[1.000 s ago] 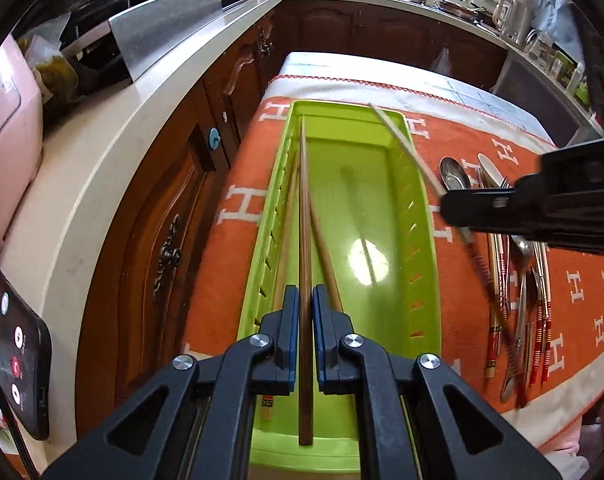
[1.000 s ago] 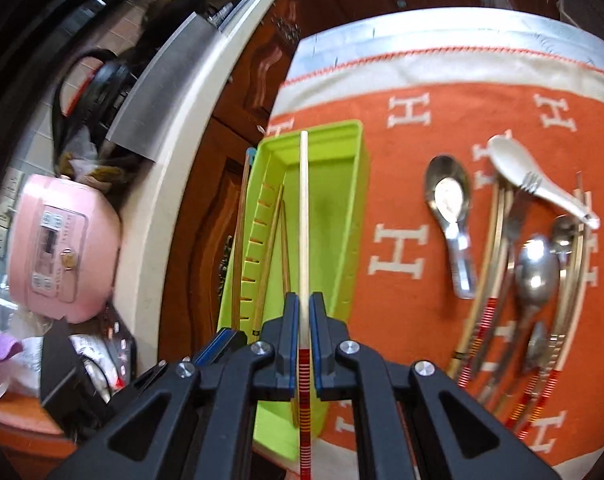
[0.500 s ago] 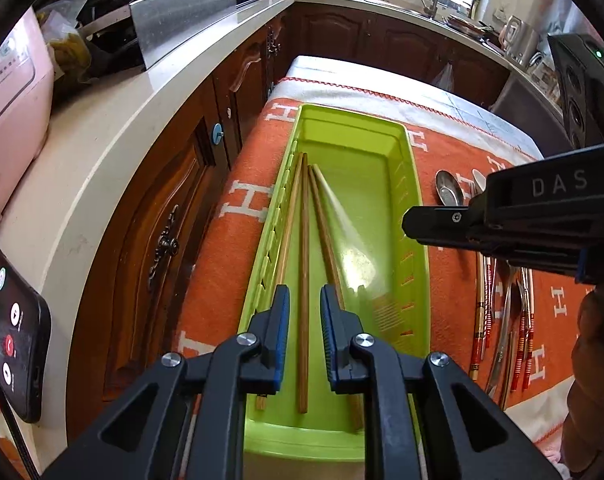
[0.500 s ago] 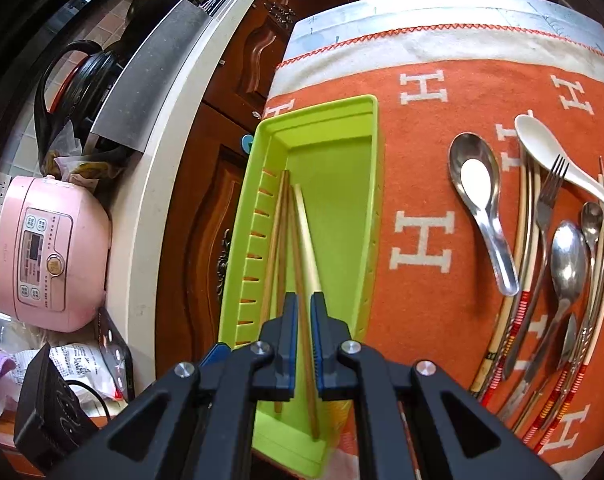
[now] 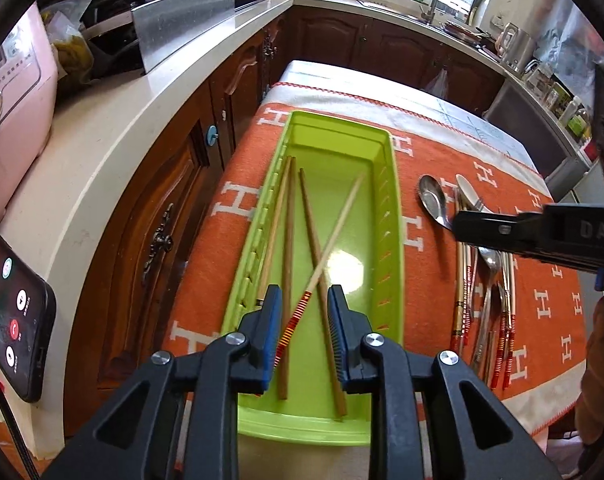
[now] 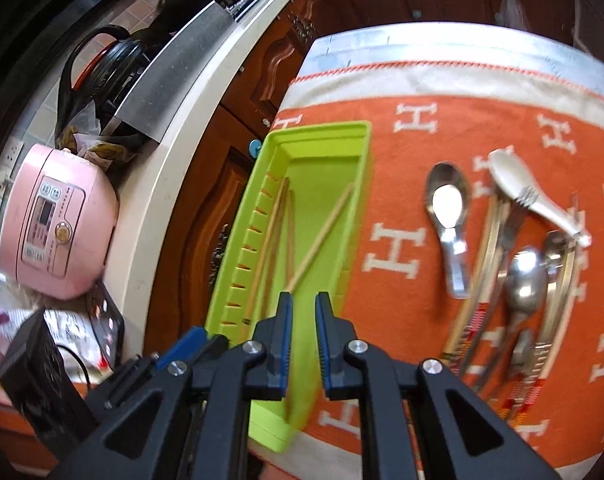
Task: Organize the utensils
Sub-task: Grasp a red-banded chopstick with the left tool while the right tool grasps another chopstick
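Observation:
A long lime-green tray (image 5: 393, 216) (image 6: 357, 184) lies on the orange cloth. In it lie brown wooden chopsticks (image 5: 289, 240) (image 6: 268, 240) and a pale chopstick with a red-striped end (image 5: 337, 232) (image 6: 325, 228) lying slantwise across them. My left gripper (image 5: 303, 300) is open and empty above the tray's near end. My right gripper (image 6: 302, 308) is open and empty above the tray's near right side; it also shows in the left wrist view (image 5: 501, 232) above the loose cutlery.
To the tray's right lie a steel spoon (image 5: 433, 200) (image 6: 447, 208), a white spoon (image 6: 533, 196), a fork, more spoons and striped chopsticks (image 5: 463, 288) (image 6: 473, 312). A counter on the left holds a pink rice cooker (image 6: 58, 220) and a phone (image 5: 14, 316).
Both grippers opened and let go of their chopsticks: the brown one and the pale striped one now lie in the tray. The right gripper drew back to the right.

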Motion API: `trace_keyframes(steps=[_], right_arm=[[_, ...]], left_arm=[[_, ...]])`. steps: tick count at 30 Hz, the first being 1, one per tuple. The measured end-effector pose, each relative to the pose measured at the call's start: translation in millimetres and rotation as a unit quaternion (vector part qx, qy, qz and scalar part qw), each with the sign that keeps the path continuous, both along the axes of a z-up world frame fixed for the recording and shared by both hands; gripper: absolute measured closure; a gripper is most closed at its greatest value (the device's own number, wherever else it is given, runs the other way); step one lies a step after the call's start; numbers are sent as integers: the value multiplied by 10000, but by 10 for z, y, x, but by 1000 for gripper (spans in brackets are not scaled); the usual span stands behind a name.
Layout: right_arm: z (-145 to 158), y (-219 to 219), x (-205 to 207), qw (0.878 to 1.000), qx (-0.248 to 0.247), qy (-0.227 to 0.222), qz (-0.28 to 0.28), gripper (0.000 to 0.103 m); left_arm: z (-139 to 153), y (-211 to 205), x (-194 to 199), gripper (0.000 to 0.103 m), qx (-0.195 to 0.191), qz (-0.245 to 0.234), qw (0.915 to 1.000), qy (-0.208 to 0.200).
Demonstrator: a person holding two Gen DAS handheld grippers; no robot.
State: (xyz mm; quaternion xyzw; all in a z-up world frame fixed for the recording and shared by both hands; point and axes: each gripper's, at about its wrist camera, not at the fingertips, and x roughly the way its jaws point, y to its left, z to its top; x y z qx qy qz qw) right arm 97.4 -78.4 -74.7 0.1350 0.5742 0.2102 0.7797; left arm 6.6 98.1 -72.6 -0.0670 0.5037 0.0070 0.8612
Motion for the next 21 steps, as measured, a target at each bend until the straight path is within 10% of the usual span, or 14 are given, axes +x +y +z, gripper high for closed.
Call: trace_keyframes(steps=[21], right_arm=[[-59, -1496, -507, 9945, -565, -570, -667, 92]], left_arm=[[35, -1182, 178, 78, -244, -1166, 9925, 289]])
